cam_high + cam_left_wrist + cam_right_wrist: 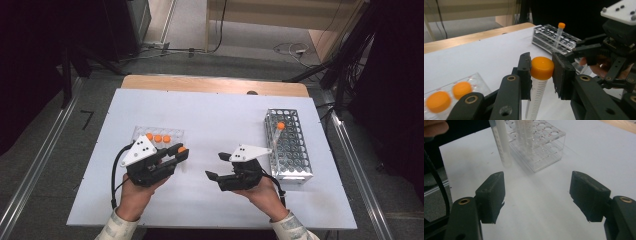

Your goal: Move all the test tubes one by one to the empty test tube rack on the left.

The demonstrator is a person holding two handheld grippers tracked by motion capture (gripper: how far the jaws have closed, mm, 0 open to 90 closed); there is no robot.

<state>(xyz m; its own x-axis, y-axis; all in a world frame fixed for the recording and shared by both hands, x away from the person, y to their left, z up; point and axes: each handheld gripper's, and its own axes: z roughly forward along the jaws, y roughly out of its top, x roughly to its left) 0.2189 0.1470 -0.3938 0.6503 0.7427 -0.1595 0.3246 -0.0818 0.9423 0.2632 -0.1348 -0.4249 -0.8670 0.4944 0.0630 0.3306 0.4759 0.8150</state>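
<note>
1. Pads of the left gripper are clenched on a clear plastic tube with an orange screw cap, pinching it just under the cap; the tube stands upright between them, clear of the table.
2. Printed graduation marks run down the tube's wall; no figures or brand can be read.
3. Pads of the right gripper stand wide apart with nothing between them, above bare white tabletop.
4. In the high view the left gripper sits just beside a clear plastic rack that holds three more orange-capped tubes.
5. The right gripper hangs near the table's middle, just beside a metal wire rack.
6. One orange-capped tube leans in that wire rack.
7. No label shows on either rack.
</note>
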